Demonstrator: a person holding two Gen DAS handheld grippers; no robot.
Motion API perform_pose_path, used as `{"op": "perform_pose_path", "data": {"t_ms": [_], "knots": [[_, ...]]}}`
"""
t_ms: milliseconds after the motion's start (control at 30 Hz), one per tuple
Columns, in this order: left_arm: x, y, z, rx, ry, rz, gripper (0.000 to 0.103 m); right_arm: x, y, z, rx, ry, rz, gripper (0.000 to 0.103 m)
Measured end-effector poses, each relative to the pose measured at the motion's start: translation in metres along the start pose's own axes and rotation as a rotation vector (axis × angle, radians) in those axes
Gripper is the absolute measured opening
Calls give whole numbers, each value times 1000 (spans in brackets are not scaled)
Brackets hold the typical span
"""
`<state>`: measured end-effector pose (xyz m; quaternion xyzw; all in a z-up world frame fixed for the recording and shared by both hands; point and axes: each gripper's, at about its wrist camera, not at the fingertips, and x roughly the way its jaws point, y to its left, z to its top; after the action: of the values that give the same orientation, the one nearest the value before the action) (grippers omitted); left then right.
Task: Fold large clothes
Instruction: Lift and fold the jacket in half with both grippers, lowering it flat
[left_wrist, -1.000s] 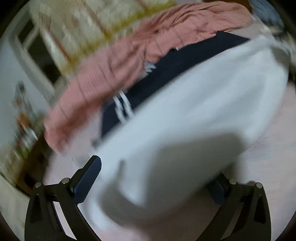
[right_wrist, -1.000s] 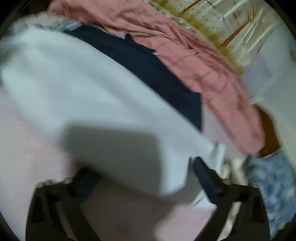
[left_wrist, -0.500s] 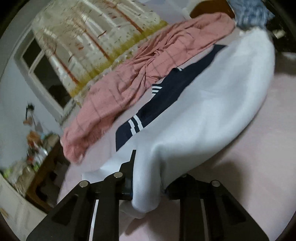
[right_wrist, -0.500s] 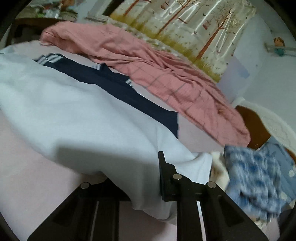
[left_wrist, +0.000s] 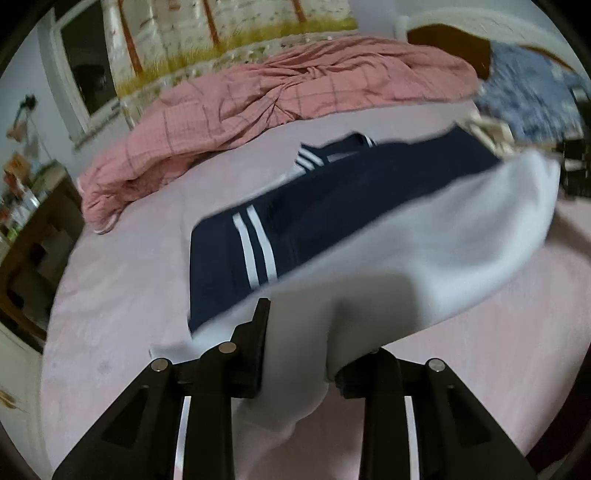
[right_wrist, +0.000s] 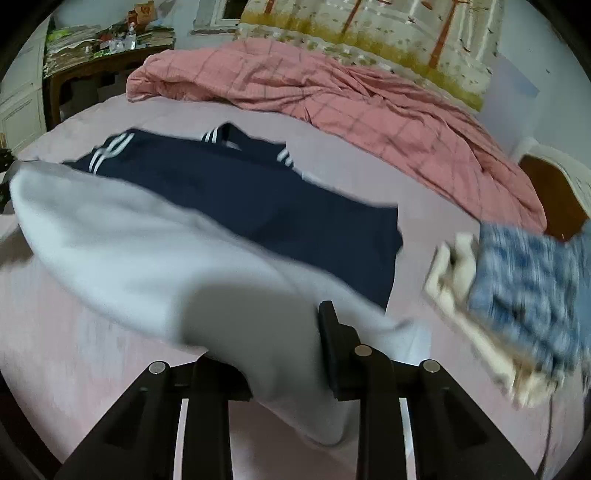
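Note:
A large garment lies on the pink bed sheet (left_wrist: 122, 295), white (left_wrist: 424, 251) in its lower half and navy with white stripes (left_wrist: 332, 206) in its upper half. My left gripper (left_wrist: 299, 354) pinches one corner of the white hem, and the cloth bunches between its fingers and hangs below them. The jaws are opening slightly with the cloth still between them. My right gripper (right_wrist: 284, 354) grips the other hem corner of the white part (right_wrist: 129, 240) in the same way, its jaws also easing open. The hem is raised off the bed in front of the navy part (right_wrist: 258, 206).
A crumpled pink checked quilt (left_wrist: 277, 92) (right_wrist: 332, 85) lies along the bed's far side. Blue patterned clothes (right_wrist: 528, 280) are piled beside a brown headboard (right_wrist: 546, 192). A cluttered wooden table (right_wrist: 92, 66) stands past the other end of the bed.
Both grippers were open around the white hem a second ago. They have since closed on it and lifted it off the bed, and more of the navy part now shows.

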<state>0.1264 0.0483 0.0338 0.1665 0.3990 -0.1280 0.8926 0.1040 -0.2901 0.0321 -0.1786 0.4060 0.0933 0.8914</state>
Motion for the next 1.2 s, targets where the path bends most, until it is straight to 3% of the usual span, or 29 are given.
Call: {"op": "perform_pose_path", "data": {"t_ms": [200,300,400,467,500,533,600,667,700,867,933,1033,1100,1167,1200], "knots": [[70,51,92,-89,118,-38,27,53,-35,92,-38,57,5,29],[116,55,105,-76,190,-32,27,111,-50,129,-45,153,68,29],[151,54,107,-71,218,-18,28,150,-51,142,-64,208,79,30],[167,60,111,-64,199,-22,33,167,-52,146,-79,221,77,37],[171,63,112,-62,177,-25,35,173,-56,148,-105,228,56,50],[173,67,113,-67,161,-25,42,175,-59,148,-124,234,22,66],[168,76,112,-94,127,11,61,172,-76,148,-155,229,-55,78],[155,84,110,-104,80,95,91,157,-101,146,-103,212,-97,78],[144,90,107,-109,36,127,93,149,-112,144,-67,199,-106,78],[81,120,74,-227,-171,108,96,90,-148,116,89,38,-264,78],[59,122,57,-267,-217,98,96,67,-144,97,133,-32,-218,78],[37,112,30,-280,-253,7,96,38,-122,59,206,-129,-49,78],[31,98,15,-283,-274,-35,95,31,-104,32,275,-159,112,78],[39,84,6,-305,-243,-62,81,30,-88,9,356,-198,234,78],[46,77,5,-313,-234,-63,79,28,-79,0,391,-244,253,78]]}}
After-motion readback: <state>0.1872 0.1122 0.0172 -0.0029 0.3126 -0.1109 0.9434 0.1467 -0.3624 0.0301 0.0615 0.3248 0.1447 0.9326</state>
